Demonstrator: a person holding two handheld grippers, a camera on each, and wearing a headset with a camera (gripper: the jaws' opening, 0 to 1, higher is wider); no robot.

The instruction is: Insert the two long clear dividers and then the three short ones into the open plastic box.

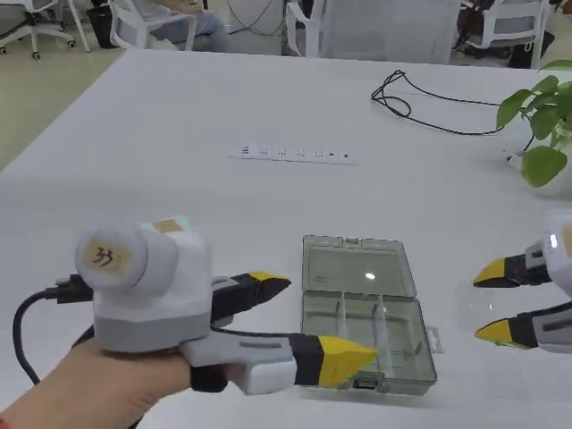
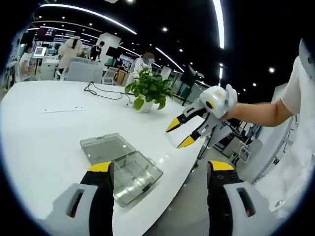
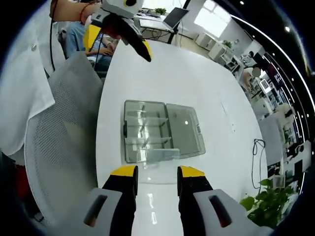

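Counter (image 1: 179, 134): white and broad, and it carries everything here.
Box (image 1: 413, 374): the open plastic box sits near the counter's front edge, between the two pairs of tongs.
Lid (image 1: 357, 265): swung fully back and lying flat on the counter on the far side of the base.
Dividers in the box (image 1: 382, 326): clear dividers stand upright in the base and split it into compartments. I can't count them for sure through the clear plastic.
Loose divider (image 3: 161, 155): one clear piece lies just beside the box's right wall, ahead of the right tongs. I can't tell whether it touches the box.
Left tongs (image 1: 308, 322): held in a hand (image 1: 107, 384), with the yellow-tipped jaws wide apart and pointing at the box from its left. The nearer tip reaches the box's front corner.
Right tongs (image 1: 493, 302): off to the box's right, jaws apart, tips aimed toward the box but not touching it.
Far end: a potted plant (image 1: 541, 125) and a black cable (image 1: 420, 100).
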